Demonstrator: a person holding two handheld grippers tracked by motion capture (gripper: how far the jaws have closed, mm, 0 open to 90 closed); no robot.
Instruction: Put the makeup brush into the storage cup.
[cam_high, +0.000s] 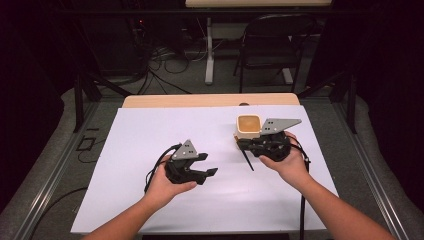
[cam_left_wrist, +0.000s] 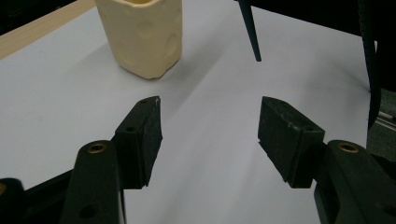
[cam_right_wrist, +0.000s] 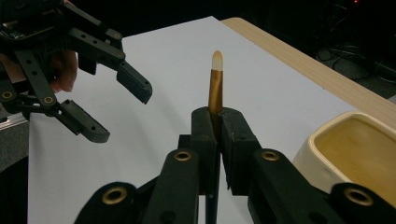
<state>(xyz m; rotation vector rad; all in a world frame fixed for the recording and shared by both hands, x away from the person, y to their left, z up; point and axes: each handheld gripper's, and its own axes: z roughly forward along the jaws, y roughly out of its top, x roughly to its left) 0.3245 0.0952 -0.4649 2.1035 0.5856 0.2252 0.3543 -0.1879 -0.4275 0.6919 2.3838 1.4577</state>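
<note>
Right gripper view shows the right gripper (cam_right_wrist: 215, 135) clamped tight on a thin brush (cam_right_wrist: 215, 88), its gold ferrule and pale tip rising above the jaws, just beside the cream cup (cam_right_wrist: 355, 154) on the worktop (cam_right_wrist: 163, 60). Left gripper (cam_high: 202, 165) hangs wide apart with nothing between its jaws, pointing toward the cup from well off.

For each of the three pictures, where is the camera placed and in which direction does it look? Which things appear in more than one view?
High view: above the person's side, looking forward and down on the table; both forearms, left gripper and right gripper show.
Left gripper view: rides the left gripper, looking between its open jaws toward the cream cup.
Right gripper view: rides the right gripper, shut on a brush; the left gripper shows farther off.
Shared: the cup and white sheet appear in all three.
</note>
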